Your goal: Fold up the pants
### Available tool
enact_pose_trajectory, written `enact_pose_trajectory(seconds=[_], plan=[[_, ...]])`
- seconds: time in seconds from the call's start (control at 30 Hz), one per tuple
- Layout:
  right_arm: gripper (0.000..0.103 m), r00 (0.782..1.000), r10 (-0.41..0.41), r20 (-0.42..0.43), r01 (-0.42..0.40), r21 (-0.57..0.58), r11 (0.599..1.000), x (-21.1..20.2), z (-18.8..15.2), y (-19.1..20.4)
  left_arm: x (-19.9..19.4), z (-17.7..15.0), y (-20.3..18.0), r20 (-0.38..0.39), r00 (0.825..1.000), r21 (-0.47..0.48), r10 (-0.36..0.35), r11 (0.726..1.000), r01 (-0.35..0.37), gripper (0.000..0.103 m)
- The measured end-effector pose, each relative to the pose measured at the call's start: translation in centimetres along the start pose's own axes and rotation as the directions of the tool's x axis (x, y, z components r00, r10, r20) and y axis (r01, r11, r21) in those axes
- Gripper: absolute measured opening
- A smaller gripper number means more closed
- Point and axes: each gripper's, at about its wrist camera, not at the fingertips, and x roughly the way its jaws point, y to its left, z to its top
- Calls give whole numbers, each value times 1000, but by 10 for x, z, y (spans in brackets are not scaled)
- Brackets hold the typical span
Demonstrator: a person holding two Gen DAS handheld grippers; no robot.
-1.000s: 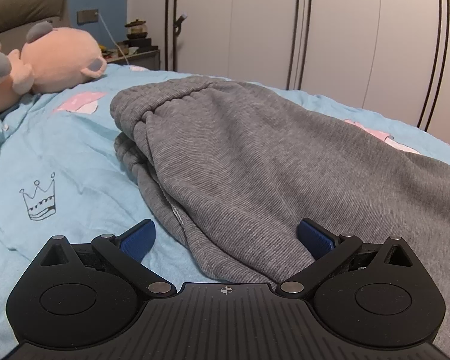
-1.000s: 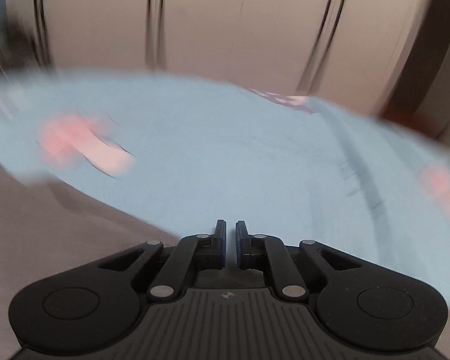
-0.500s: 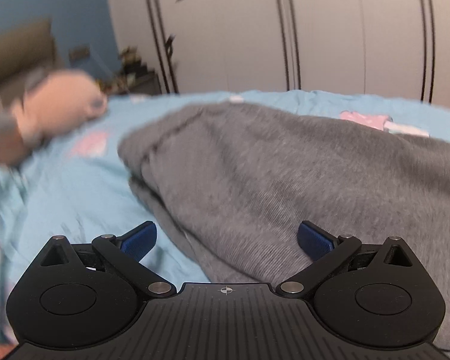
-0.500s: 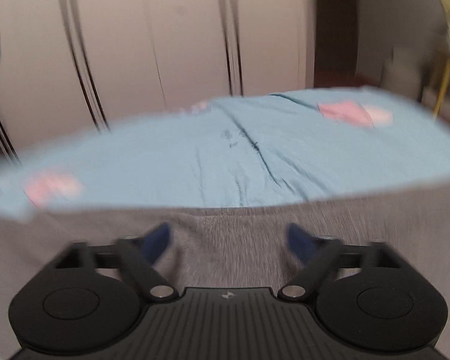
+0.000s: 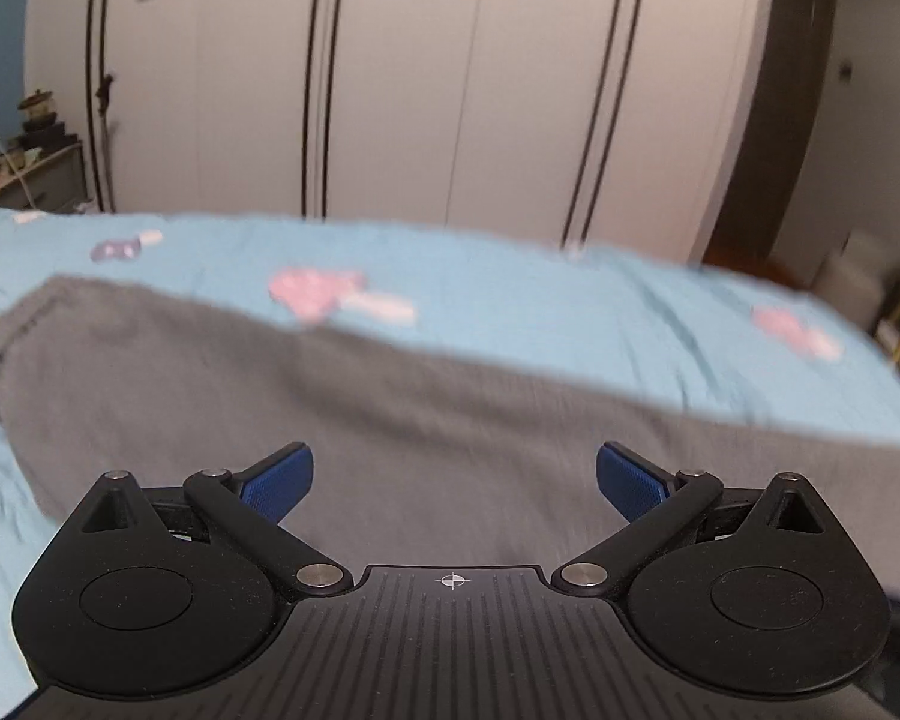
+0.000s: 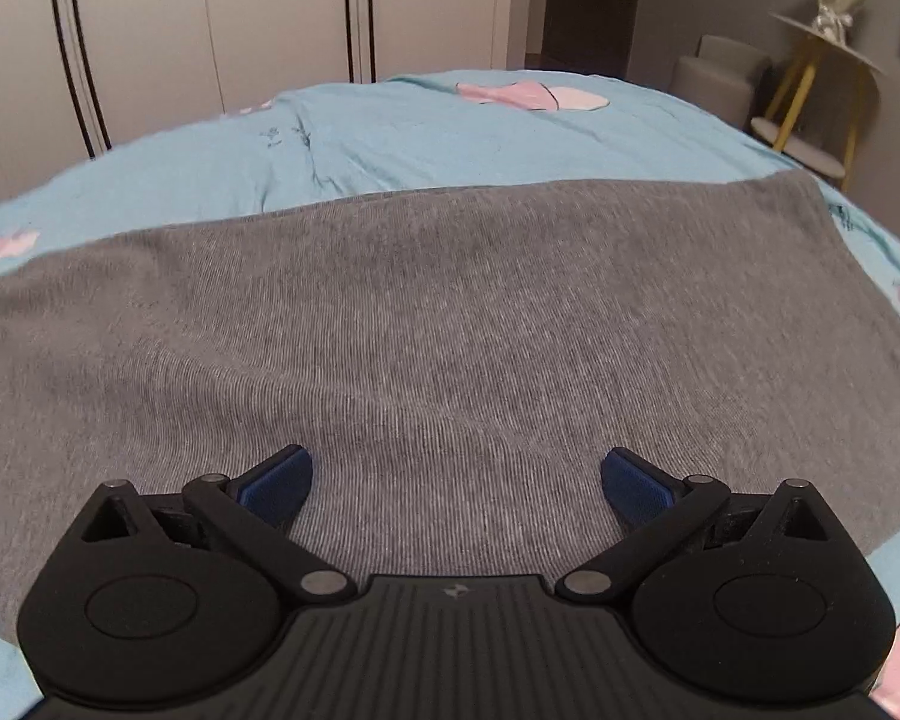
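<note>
Grey pants point(image 6: 450, 312) lay on the bed point(image 6: 450, 132), long axis crosswise before both tools. Left tool point(image 5: 453, 474) and right tool point(image 6: 456, 474), both spread wide and empty, hovered at the near edge.

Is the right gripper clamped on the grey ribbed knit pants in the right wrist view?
No: the right gripper is open, blue pads wide apart above the grey ribbed knit pants.
</note>
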Motion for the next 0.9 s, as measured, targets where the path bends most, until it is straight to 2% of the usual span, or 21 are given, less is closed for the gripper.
enact_pose_trajectory(seconds=[0.1, 0.17, 0.27, 0.37, 0.47, 0.53, 0.57, 0.63, 0.7, 0.73, 0.77, 0.83, 0.9], plan=[[103, 999, 36, -19, -36, -44, 998, -4, -3, -9, 22, -19, -19, -107, 994, 55, 3, 998, 3, 103], [103, 999, 44, -2, -44, -72, 996, -6, -8, -14, 32, -22, -25, -143, 989, 65, 27, 998, -18, 103], [103, 999, 42, 21, -40, -90, 995, -10, -14, -21, 45, -24, -23, -183, 981, 52, 58, 997, -50, 103], [103, 997, 76, 6, -75, -124, 989, -12, -12, -26, 59, -27, -18, -248, 964, 19, 97, 995, -95, 103], [103, 995, 96, 7, -93, -157, 983, -13, -9, -48, 66, -32, -9, -305, 947, -28, 96, 994, -109, 103], [103, 999, -5, 39, 10, -145, 989, -16, -10, -74, 65, -32, -7, -300, 950, -42, 90, 993, -107, 103], [103, 993, -109, 49, 114, -105, 988, -17, -9, -95, 65, -32, -7, -297, 951, -41, 90, 993, -106, 103], [103, 971, -236, 31, 233, 87, 969, -23, -8, -144, 65, -32, -7, -297, 951, -38, 90, 994, -106, 103], [102, 946, -325, 1, 306, 330, 893, -41, -14, -194, 67, -32, -9, -301, 949, -34, 94, 993, -109, 103], [101, 937, -350, 0, 316, 430, 846, -52, -21, -214, 68, -31, -9, -301, 949, -32, 96, 993, -110, 103], [101, 945, -327, 15, 270, 526, 806, -62, -31, -232, 69, -31, -10, -301, 949, -30, 96, 993, -110, 103], [100, 979, -183, 88, 77, 673, 736, -74, -53, -261, 71, -31, -11, -301, 949, -25, 96, 994, -108, 103], [97, 984, -58, 166, -90, 759, 644, -75, -74, -280, 71, -31, -12, -302, 948, -20, 98, 994, -109, 103]])
